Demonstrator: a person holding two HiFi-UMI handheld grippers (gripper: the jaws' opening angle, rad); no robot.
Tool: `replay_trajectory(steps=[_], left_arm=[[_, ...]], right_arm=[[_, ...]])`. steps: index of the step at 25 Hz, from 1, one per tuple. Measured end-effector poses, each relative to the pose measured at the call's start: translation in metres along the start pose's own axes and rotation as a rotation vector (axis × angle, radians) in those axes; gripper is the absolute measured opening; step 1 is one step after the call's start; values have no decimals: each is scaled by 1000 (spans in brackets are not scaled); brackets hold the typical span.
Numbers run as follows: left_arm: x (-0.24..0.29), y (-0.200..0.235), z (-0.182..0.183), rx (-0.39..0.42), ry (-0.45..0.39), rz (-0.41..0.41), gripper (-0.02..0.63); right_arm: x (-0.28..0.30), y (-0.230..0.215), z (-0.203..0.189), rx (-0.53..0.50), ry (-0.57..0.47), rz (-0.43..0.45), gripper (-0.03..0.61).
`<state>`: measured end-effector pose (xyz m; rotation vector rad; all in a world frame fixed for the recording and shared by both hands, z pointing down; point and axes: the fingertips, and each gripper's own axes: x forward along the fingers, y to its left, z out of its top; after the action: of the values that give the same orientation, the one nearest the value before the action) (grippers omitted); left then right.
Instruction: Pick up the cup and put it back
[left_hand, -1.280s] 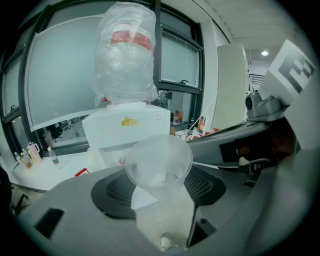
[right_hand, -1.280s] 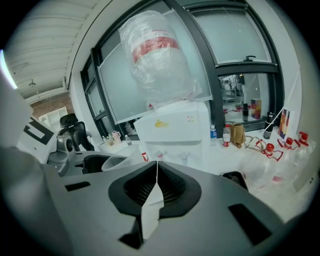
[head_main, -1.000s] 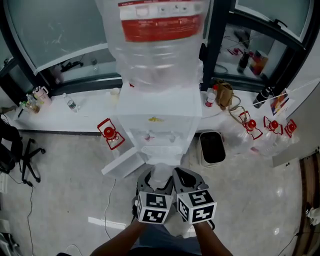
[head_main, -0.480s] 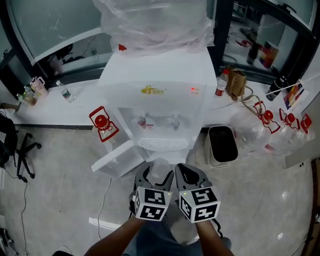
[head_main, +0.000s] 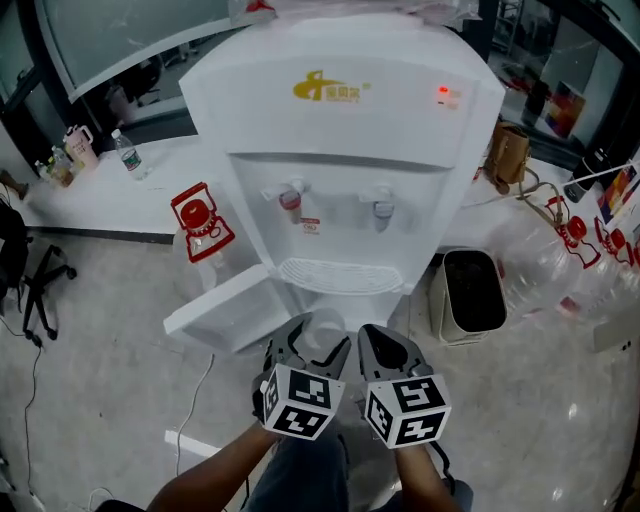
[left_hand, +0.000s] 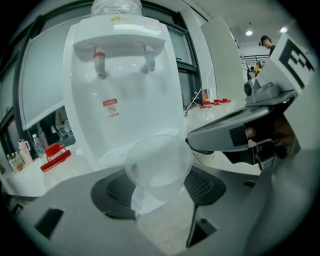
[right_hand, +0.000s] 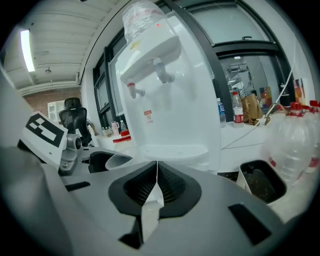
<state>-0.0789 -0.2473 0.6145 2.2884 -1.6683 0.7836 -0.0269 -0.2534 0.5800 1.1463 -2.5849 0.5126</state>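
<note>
A clear plastic cup (head_main: 318, 333) stands upright between the jaws of my left gripper (head_main: 306, 350), which is shut on it. In the left gripper view the cup (left_hand: 159, 167) fills the gap of the left gripper (left_hand: 157, 189), its mouth tilted toward the camera. My right gripper (head_main: 386, 350) hovers right beside the left one, jaws pressed together with nothing in them; its own view shows the right gripper (right_hand: 156, 186) closed. Both are just in front of the white water dispenser (head_main: 340, 120), below its drip tray (head_main: 335, 277).
The dispenser has a red tap (head_main: 290, 200) and a blue tap (head_main: 383, 210). Its lower cabinet door (head_main: 225, 310) hangs open to the left. A black bin (head_main: 472, 292) stands on the floor at right, with large water bottles (head_main: 560, 255) beyond and another bottle (head_main: 200, 228) at left.
The head view has dropped lower and nearer the dispenser, so its taps and drip tray now show in full. The grippers stay side by side with the cup still held.
</note>
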Motion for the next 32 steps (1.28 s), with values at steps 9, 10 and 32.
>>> replay_trajectory(steps=[9,10,32], left_arm=[[70,4,-69,-2,4,-13,298],[78,4,-74,1,5,-13,298],[258,16,-165,-5,30,6,298]], right_arm=[[51,-22,-62,-89,9,23,21],[55,-25,-66,-95,7,22,21],[126,-96,-147,-101,53,-45,21]])
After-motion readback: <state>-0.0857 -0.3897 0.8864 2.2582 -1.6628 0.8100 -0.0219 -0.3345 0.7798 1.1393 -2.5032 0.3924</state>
